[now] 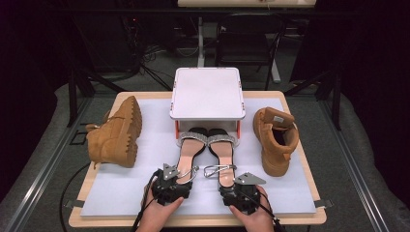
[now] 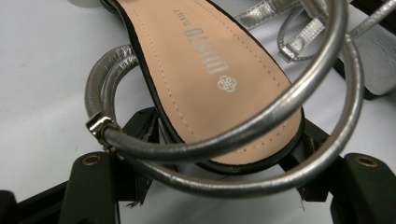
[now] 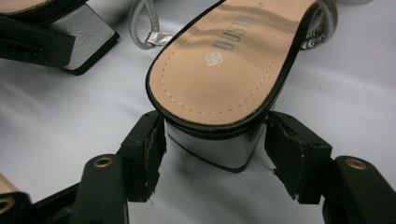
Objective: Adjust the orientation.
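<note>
While both grippers rest at the near edge of the surface (image 1: 121,193), each one straddles the heel of a sandal. The left gripper (image 1: 168,186) stands at the left sandal (image 1: 186,157), whose heel end and silver ankle strap (image 2: 224,140) lie between its spread jaws; whether the pads press on the heel block cannot be told, since strap and sole hide the contact. The right gripper (image 1: 241,191) stands at the right sandal (image 1: 223,159). Its jaws are spread to either side of the silver heel block (image 3: 217,149), the left pad just at the block's side, the right pad with a sliver of gap, so no firm pinch shows yet.

Both sandals lie side by side, toes pointing away from the person and tucked under a white rack (image 1: 207,94) at the surface's far middle. Taking each by the heel probably suits sliding the pair straight along the rack's opening, either further in or out, without disturbing the loose straps.

A tan boot (image 1: 116,135) lies on its side at the left, well apart from the sandals; its mate (image 1: 275,140) stands upright at the right.

A pale mat covers the wooden surface. Beyond it the room is dark, with a chair (image 1: 246,43) and floor cables (image 1: 154,58).
</note>
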`<state>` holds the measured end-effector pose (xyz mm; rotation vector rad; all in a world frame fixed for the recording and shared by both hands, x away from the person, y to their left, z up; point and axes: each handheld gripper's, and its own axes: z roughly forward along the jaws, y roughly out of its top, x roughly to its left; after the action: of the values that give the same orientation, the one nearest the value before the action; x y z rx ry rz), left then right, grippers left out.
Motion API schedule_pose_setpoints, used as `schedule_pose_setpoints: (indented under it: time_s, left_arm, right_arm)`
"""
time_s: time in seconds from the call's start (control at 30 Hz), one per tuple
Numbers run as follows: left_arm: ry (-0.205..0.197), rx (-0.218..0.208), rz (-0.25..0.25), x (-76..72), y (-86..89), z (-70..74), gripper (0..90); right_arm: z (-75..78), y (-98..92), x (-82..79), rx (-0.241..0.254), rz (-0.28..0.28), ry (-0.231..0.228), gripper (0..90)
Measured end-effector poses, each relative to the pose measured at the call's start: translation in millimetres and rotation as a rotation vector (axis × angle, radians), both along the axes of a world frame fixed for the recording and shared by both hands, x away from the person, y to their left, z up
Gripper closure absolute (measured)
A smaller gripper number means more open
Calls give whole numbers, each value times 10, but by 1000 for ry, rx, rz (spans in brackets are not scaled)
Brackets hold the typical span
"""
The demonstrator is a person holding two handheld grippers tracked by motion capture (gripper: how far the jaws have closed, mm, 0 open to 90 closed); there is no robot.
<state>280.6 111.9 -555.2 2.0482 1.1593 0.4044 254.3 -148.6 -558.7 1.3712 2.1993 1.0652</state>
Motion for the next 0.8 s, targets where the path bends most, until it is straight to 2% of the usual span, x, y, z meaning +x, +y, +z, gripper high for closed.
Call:
schedule_pose_setpoints:
  time_s: [0.1,0.17,0.27,0.3,0.37,0.4,0.53,0.8]
  left_arm:
    - [-11,0,-24,-4,31,-8,343]
    - [-9,-15,-33,-11,32,-5,347]
    - [-8,-21,-49,-23,13,-5,348]
    - [-11,-15,-69,-36,-20,-9,346]
    - [-16,-8,-76,-42,-36,-12,346]
    - [-33,13,-85,-47,-54,-19,343]
    - [-28,8,-76,-47,-59,-22,340]
    - [-45,6,-82,-18,-72,-59,310]
  right_arm:
    - [-22,-2,-12,4,3,-19,379]
    - [-34,2,-14,-16,7,-29,372]
    - [-52,13,-9,-18,7,-35,367]
    - [-56,14,-2,-28,12,-34,362]
    - [-59,13,1,-21,13,-33,360]
    - [-64,11,6,-18,14,-34,357]
    - [-82,8,14,-10,15,-35,347]
    - [-101,-4,31,-7,26,-40,338]
